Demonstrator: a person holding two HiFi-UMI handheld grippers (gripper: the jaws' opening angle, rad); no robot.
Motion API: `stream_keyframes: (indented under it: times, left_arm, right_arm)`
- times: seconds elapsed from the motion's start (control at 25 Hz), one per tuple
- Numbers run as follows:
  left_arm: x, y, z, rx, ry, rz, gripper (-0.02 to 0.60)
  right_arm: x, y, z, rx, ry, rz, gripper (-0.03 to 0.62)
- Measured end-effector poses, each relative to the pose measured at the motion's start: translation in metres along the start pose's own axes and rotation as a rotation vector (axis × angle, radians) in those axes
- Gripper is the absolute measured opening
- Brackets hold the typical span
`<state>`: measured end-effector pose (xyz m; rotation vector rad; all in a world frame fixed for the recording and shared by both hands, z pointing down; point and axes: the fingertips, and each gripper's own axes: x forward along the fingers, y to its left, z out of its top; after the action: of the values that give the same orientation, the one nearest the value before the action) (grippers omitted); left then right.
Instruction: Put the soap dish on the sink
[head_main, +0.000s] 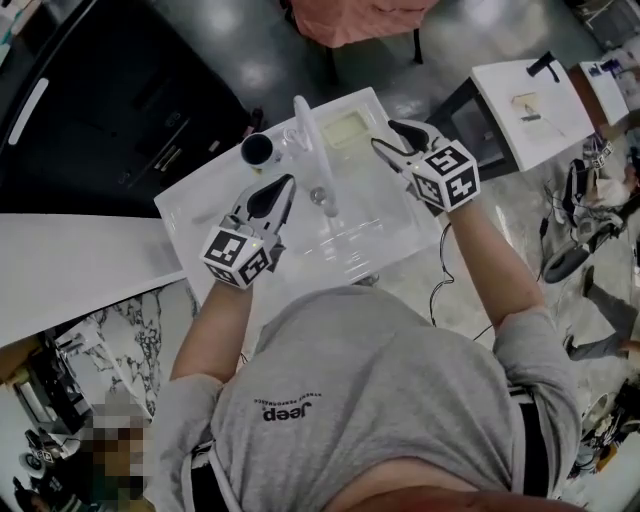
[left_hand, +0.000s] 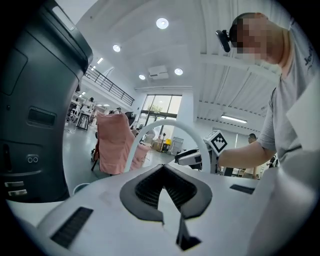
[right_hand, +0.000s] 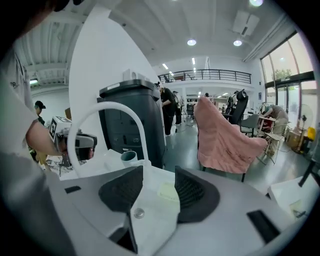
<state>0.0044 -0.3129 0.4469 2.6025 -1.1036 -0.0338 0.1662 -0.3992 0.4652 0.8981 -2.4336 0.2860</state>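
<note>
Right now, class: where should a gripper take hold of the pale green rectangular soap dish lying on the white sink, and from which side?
Pinch the pale green rectangular soap dish across its shorter width, coming from above: it lies flat and low on the white sink. The white arched faucet stands at its left, so the right gripper likely has the clearer way.

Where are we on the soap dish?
Done: soap dish sits on the back ledge of the sink, beside the faucet. In hand: nothing; right gripper is open and empty near it, left gripper shut. Left to do: seemingly nothing.
</note>
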Motion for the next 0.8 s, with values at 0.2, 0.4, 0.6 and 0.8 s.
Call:
stream_keyframes:
  times: [0.2,0.4,0.6,0.8]
  left_arm:
    - [-0.010,-0.021,0.016,0.022,-0.018,-0.019,0.014]
    - [-0.018,-0.036,0.022,0.025,-0.023,-0.020,0.014]
    - [-0.025,-0.043,0.025,0.026,-0.022,-0.019,0.014]
    - [-0.028,-0.047,0.027,0.016,-0.028,-0.017,0.014]
  right_arm:
    - [-0.049,0.019,0.002,0.024,-0.088,0.002,0.193]
    - [-0.080,0.048,0.000,0.013,-0.160,0.038,0.129]
    - [-0.097,0.072,0.002,0.051,-0.229,0.074,0.054]
    - [-0.105,0.078,0.003,0.087,-0.264,0.095,0.054]
